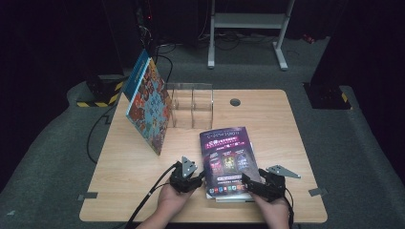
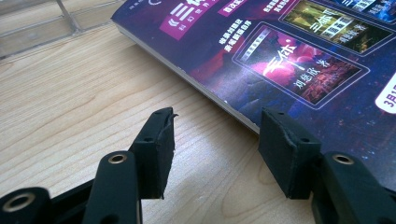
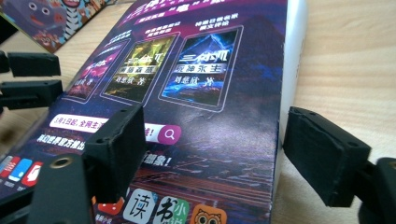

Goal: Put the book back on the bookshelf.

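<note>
In the high view, a purple book [image 1: 228, 160] lies flat near the front edge of the wooden surface [image 1: 267, 119], between the left gripper [image 1: 197, 180] and right gripper [image 1: 247, 182]. Behind it stands a clear holder [image 1: 192, 105], its compartments apparently holding nothing, with a colourful book [image 1: 147, 102] leaning beside it. In the left gripper view, the jaws are spread beside the purple book's edge. In the right gripper view, the jaws are spread, straddling that book's near corner without pressing it.

bare table [image 1: 267, 119] right, upright book [image 1: 149, 107] blocking left
</note>
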A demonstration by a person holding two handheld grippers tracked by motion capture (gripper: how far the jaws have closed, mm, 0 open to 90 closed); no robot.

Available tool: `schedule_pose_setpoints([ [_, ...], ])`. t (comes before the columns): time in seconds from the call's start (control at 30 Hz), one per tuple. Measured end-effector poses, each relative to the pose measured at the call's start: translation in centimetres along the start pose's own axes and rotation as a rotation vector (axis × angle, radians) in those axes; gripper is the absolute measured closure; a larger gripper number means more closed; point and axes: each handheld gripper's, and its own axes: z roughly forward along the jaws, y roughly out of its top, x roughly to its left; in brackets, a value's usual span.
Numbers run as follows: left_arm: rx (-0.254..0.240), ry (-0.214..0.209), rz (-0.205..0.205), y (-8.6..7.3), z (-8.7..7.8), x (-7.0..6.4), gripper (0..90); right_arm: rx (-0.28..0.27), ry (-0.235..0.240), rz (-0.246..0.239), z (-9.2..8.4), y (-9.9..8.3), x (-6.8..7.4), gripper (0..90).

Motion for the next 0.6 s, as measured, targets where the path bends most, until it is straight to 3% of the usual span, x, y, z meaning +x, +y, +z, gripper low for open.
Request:
schedule_pose_setpoints([
  [0.07,0.004,-0.003,0.000,0.0,0.0,0.0,45.5,0.009,0.027,0.035,0.1,0.0,-0.4,18.7],
  [0.2,0.012,-0.007,0.000,0.0,0.2,0.0,46.0,0.019,0.018,0.028,0.1,0.1,-0.3,20.0],
  [0.33,0.022,-0.007,0.004,0.0,0.3,0.0,46.5,0.000,-0.059,-0.089,-0.5,0.4,0.9,30.2],
  [0.47,0.029,-0.014,0.002,0.0,0.5,0.1,47.5,-0.007,-0.073,-0.095,-0.8,0.4,1.0,39.7],
  [0.6,0.041,-0.011,0.020,0.2,0.7,0.1,48.3,-0.015,-0.085,-0.125,-1.1,0.4,1.2,43.4],
])
